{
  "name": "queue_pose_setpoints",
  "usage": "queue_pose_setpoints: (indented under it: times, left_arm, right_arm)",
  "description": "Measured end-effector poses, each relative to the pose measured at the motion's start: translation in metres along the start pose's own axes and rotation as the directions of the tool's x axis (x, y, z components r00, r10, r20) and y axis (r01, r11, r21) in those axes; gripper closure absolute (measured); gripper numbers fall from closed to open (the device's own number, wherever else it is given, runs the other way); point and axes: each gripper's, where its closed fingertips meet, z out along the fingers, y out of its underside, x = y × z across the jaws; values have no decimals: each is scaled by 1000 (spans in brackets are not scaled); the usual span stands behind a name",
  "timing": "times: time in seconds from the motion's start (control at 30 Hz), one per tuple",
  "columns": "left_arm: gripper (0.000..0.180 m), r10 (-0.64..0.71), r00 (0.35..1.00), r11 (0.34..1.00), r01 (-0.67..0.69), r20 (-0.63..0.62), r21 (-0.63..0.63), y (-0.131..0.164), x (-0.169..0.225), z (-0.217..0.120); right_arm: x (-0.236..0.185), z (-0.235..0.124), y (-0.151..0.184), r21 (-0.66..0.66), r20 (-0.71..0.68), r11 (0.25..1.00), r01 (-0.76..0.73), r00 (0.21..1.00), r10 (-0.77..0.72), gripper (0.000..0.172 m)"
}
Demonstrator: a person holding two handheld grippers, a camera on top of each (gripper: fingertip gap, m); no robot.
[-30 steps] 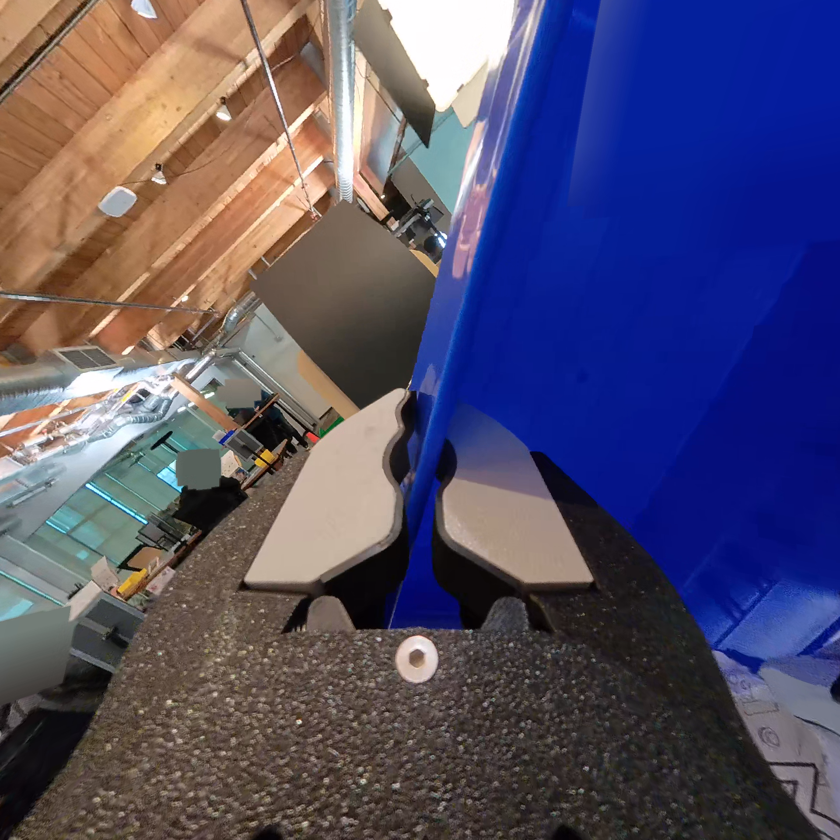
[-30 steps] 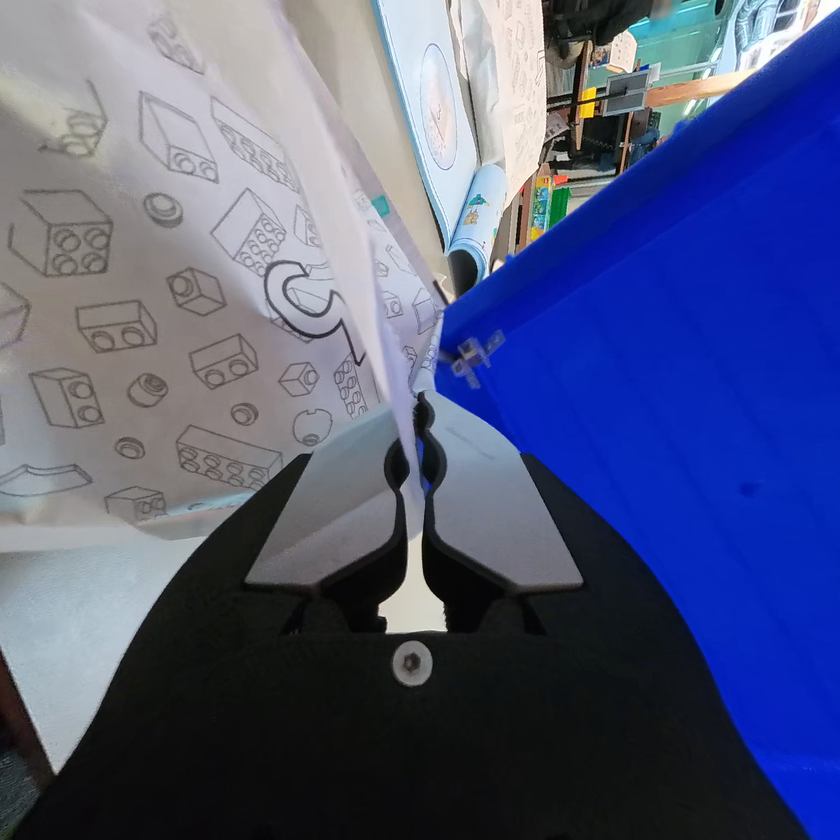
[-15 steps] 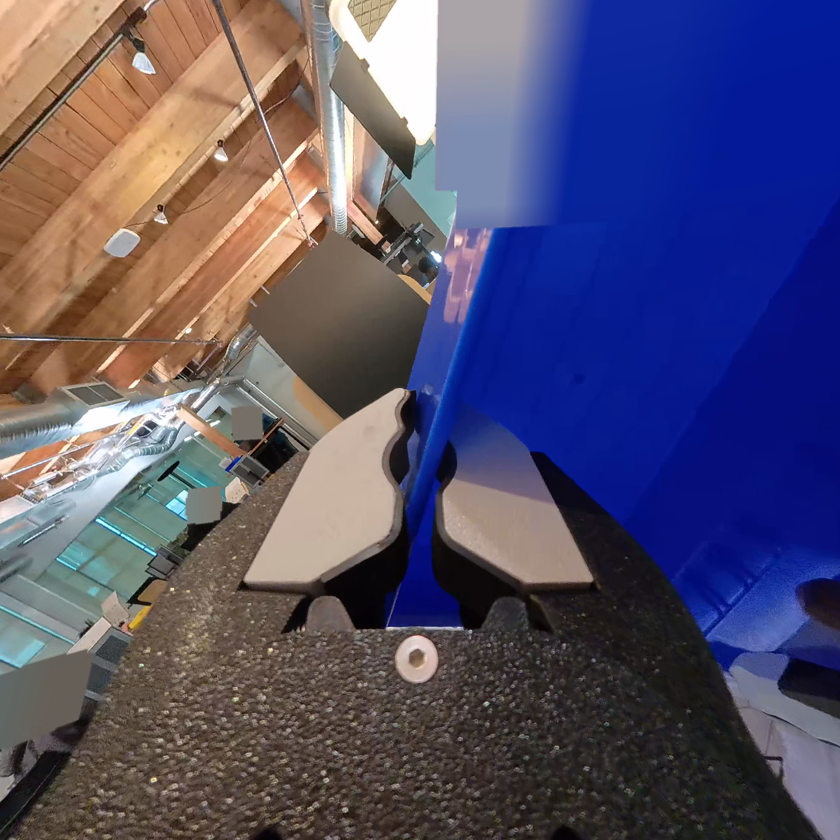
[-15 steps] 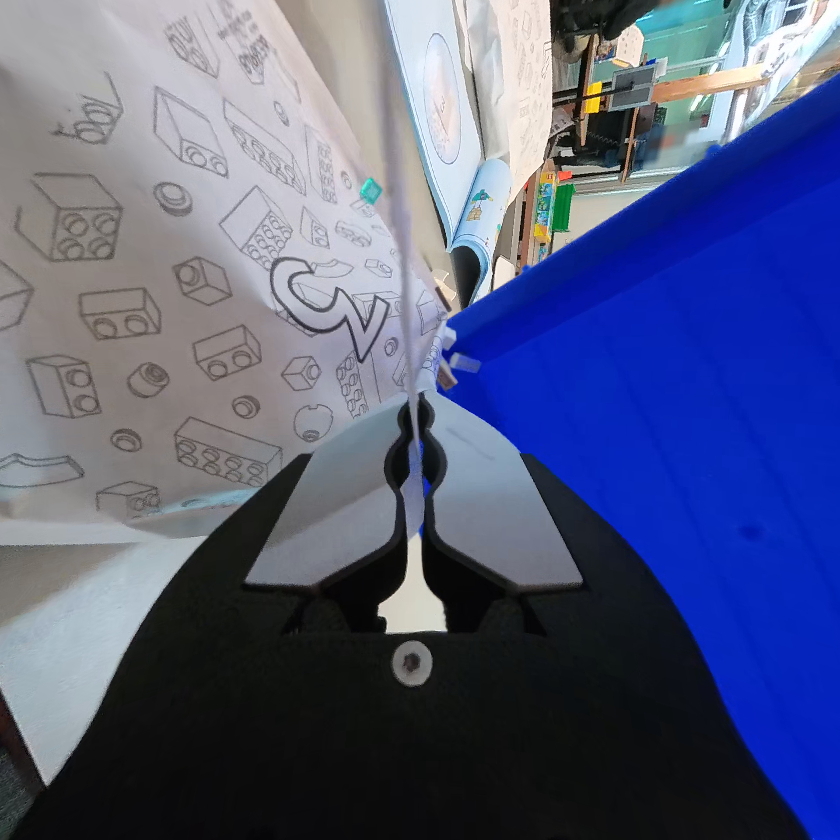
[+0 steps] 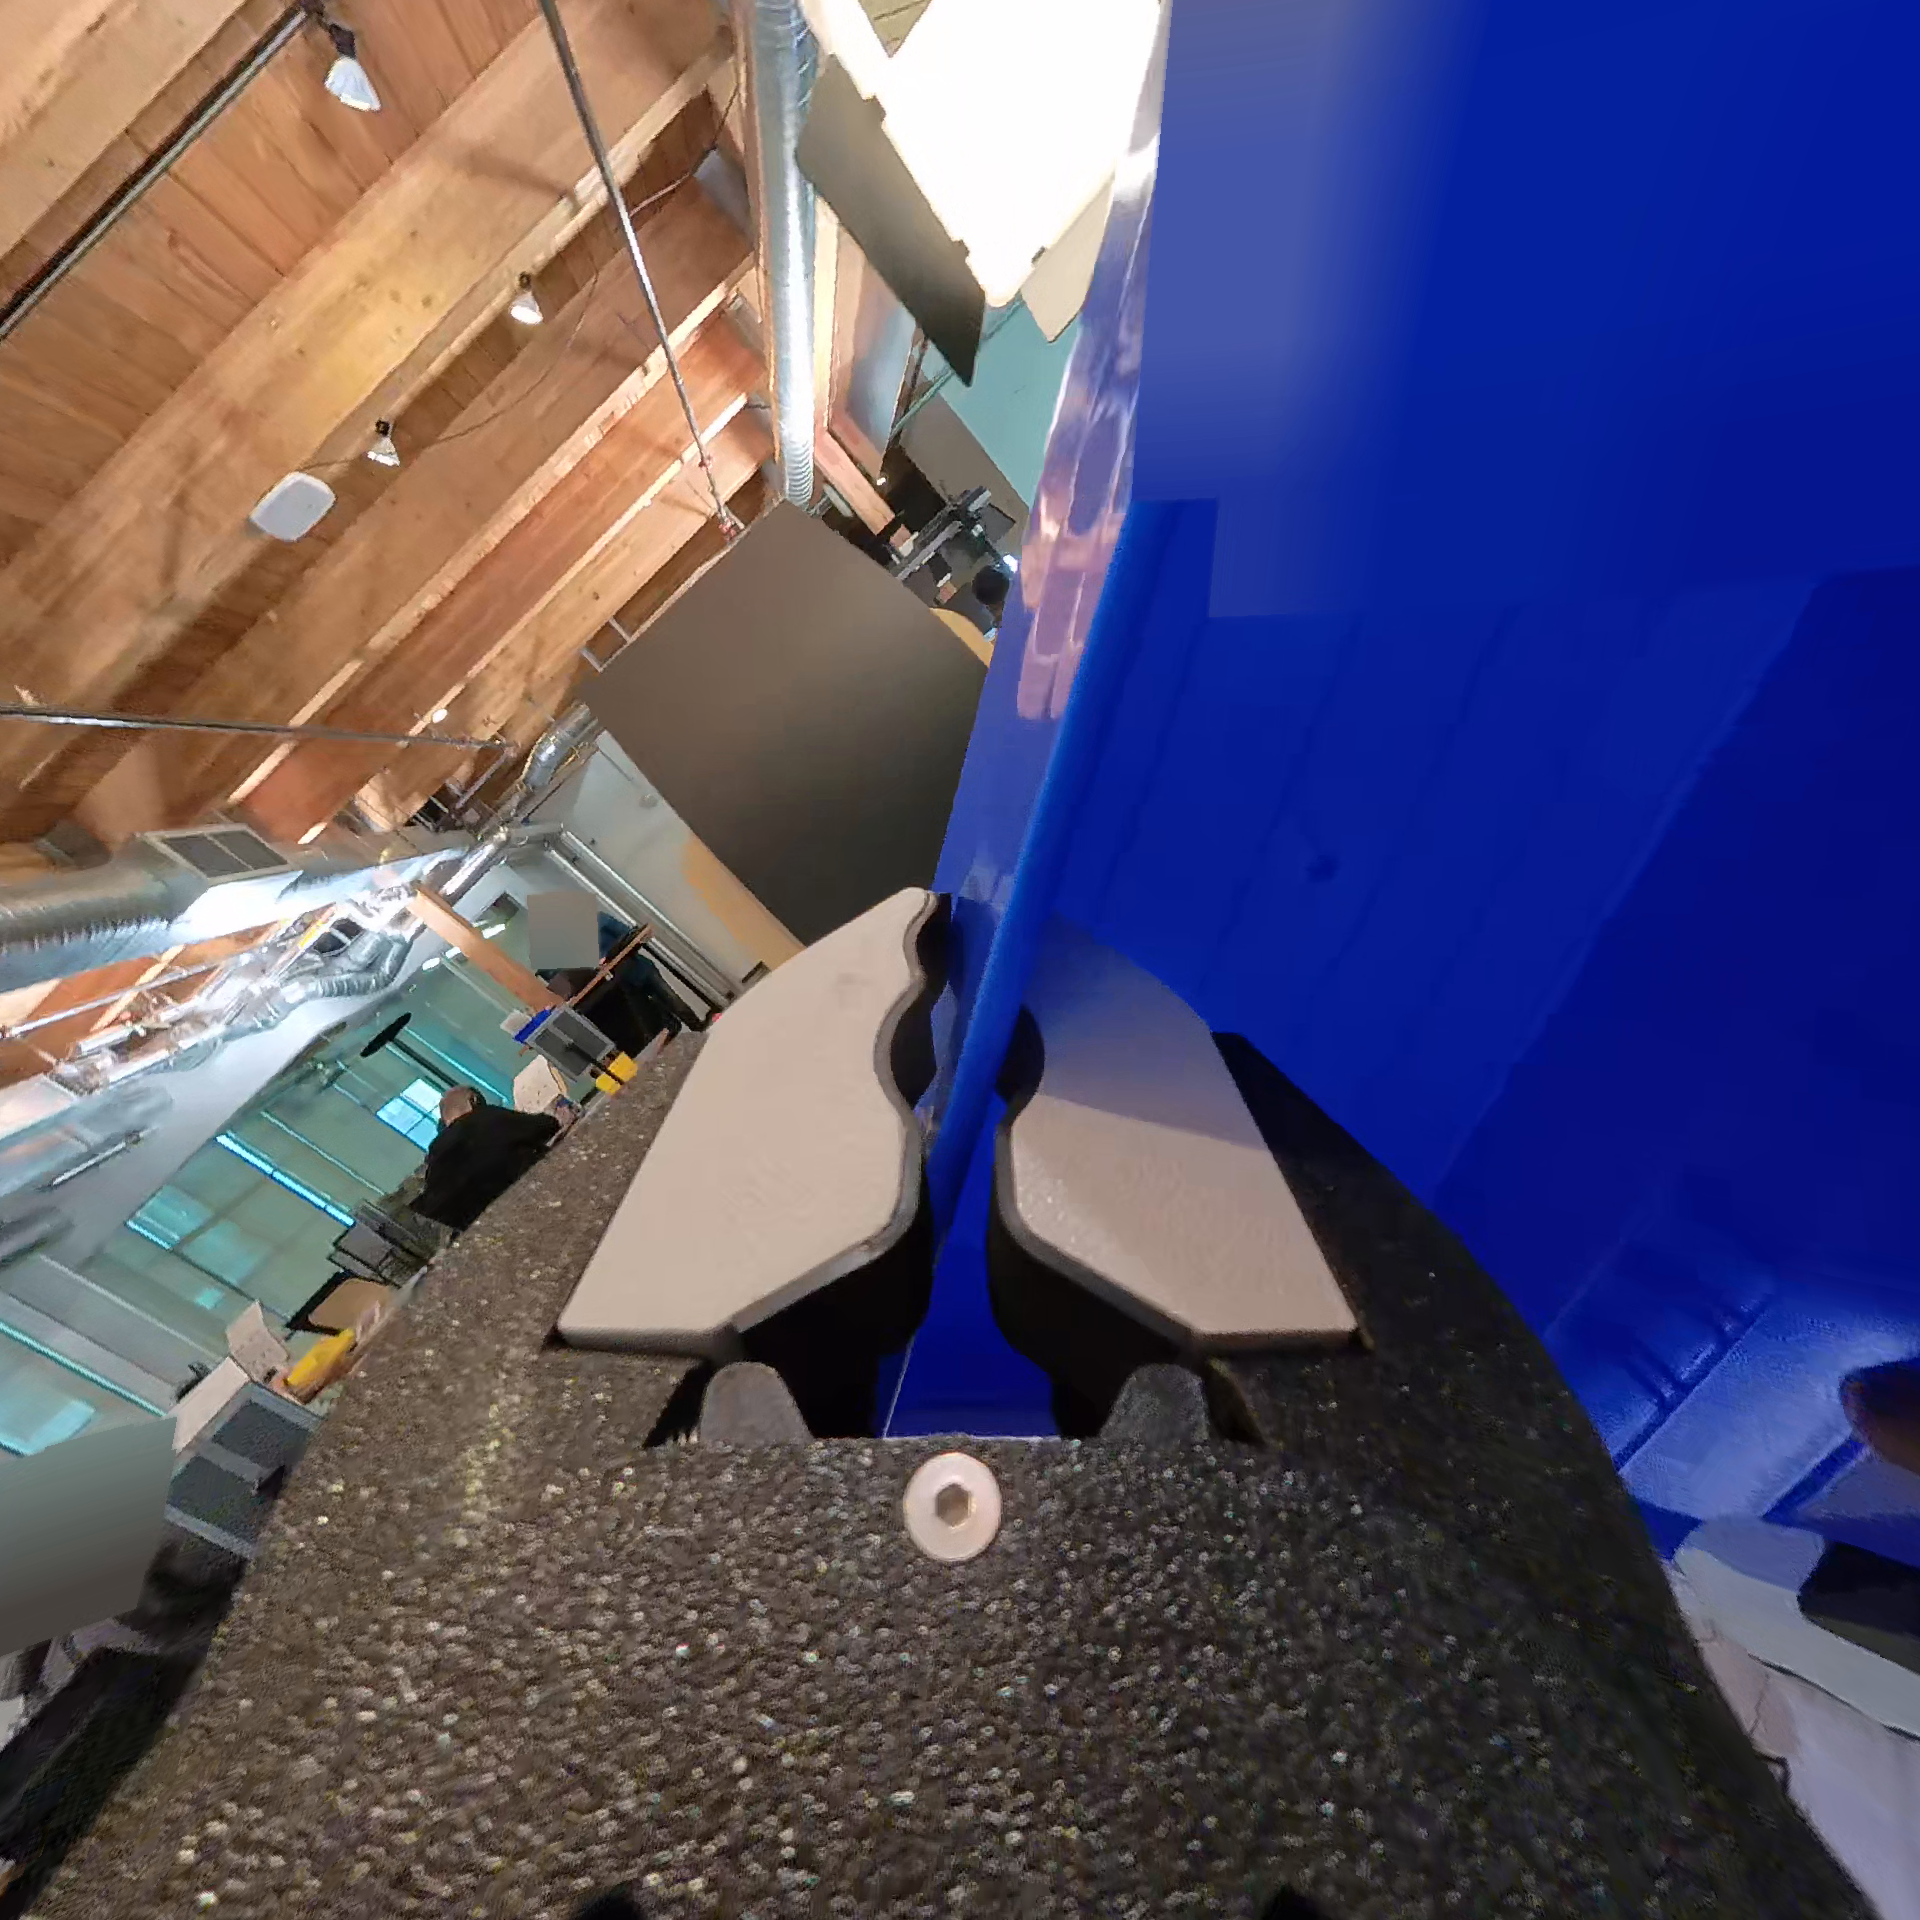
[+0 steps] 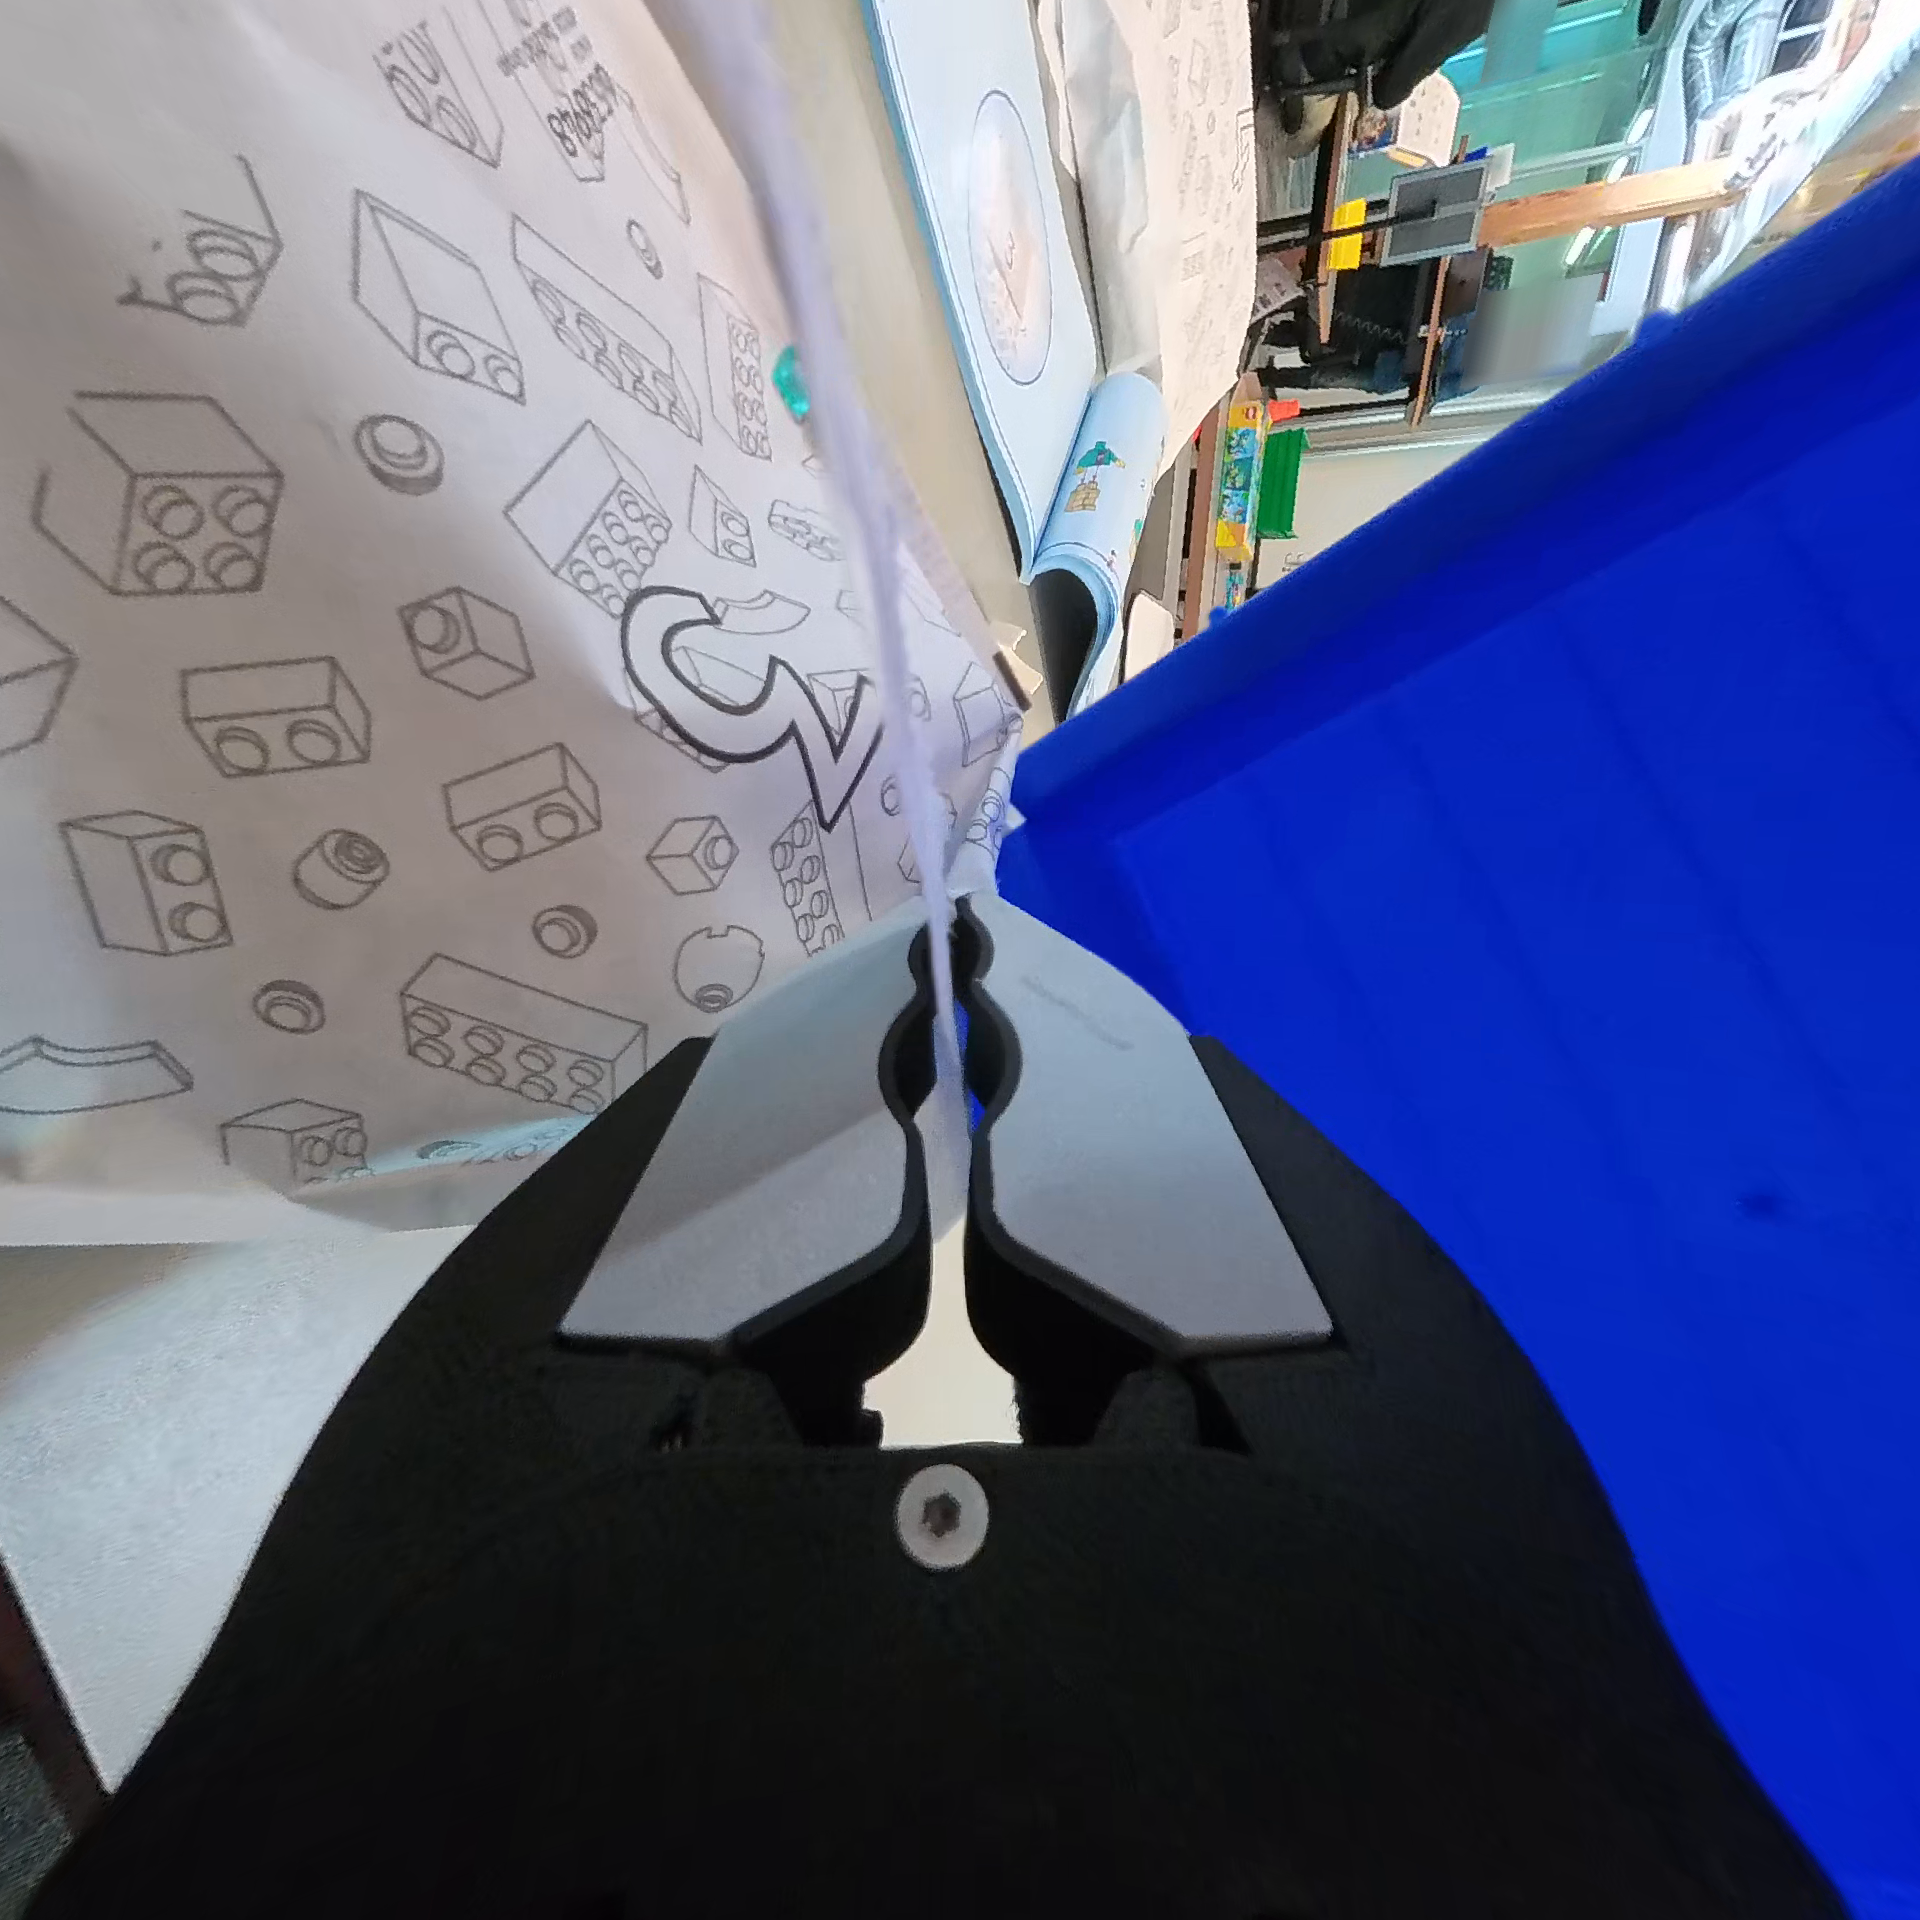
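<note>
My left gripper (image 5: 971, 1023) is shut on the rim of a blue plastic bin (image 5: 1455, 727). The thin blue wall runs up between both pads, and the bin fills the right side of the left wrist view. My right gripper (image 6: 951, 956) is shut on the edge of a white paper bag (image 6: 364, 623) printed with brick outlines. The paper edge (image 6: 831, 364) runs upward from between the pads. The same blue bin (image 6: 1558, 935) lies right of the right gripper, its corner close to the fingertips. A small teal piece (image 6: 792, 382) shows by the paper.
A wooden ceiling with pipes (image 5: 312, 364) and a dark panel (image 5: 790, 707) fill the left wrist view's left side. A person (image 5: 468, 1153) stands far off. Printed sheets and a rolled booklet (image 6: 1101, 488) lie beyond the bag. Shelves (image 6: 1257, 478) stand behind.
The paper bag has swung up in the right gripper, its edge now standing upright above the pads. The left wrist view has tilted slightly with the bin still held.
</note>
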Motion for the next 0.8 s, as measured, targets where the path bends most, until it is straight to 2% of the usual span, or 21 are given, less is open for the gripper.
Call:
queue_pose_setpoints:
  times: [0.27,0.43,0.63,0.8]
  left_arm:
    - [175,-76,996,996,78,47,-37,19,-16,9]
    - [174,-153,983,987,158,102,-42,33,-44,10]
    - [174,-287,953,954,293,93,-65,62,-67,16]
    - [175,-330,937,936,340,113,-92,89,-79,20]
  right_arm:
    - [1,1,-1,4,-7,1000,-4,1000,4,171]
    - [4,2,1,10,-23,1000,-8,1000,8,171]
    - [8,-1,1,44,-51,999,9,999,-7,171]
    - [13,-5,2,77,-101,995,67,993,-59,172]
